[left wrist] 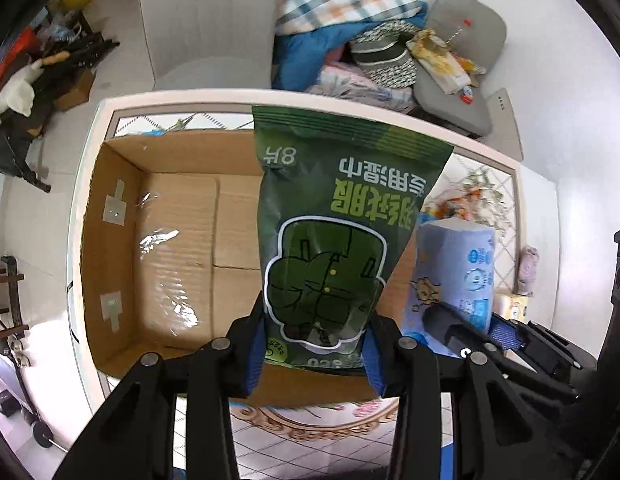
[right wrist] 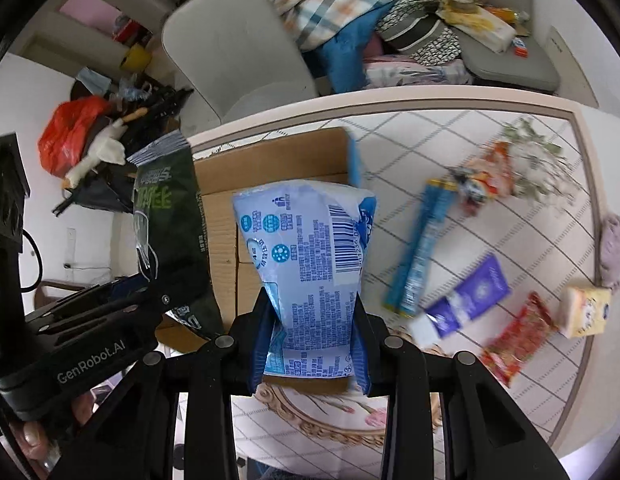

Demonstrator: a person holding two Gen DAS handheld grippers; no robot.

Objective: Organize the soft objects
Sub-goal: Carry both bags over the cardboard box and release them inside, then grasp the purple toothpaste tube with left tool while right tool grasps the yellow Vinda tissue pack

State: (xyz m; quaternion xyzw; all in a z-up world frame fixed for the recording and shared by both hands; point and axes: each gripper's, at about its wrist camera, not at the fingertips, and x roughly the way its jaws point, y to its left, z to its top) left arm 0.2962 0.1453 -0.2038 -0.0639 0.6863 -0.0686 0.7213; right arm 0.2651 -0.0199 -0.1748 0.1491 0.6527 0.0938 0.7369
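Note:
My left gripper (left wrist: 315,354) is shut on a dark green wet-wipes pack (left wrist: 333,236) and holds it above the open cardboard box (left wrist: 122,240) on the table. My right gripper (right wrist: 315,354) is shut on a light blue soft pack (right wrist: 310,248) and holds it over the box's right part (right wrist: 270,156). The green pack also shows at the left of the right wrist view (right wrist: 170,216), and the blue pack at the right of the left wrist view (left wrist: 453,272). The box looks empty inside.
On the tiled tabletop (right wrist: 449,140) right of the box lie a long blue pack (right wrist: 421,244), a purple pack (right wrist: 469,296), a red pack (right wrist: 517,336), a yellow tissue pack (right wrist: 585,312) and an orange pack (right wrist: 485,176). A grey chair (left wrist: 206,20) and piled bedding (left wrist: 337,0) stand behind the table.

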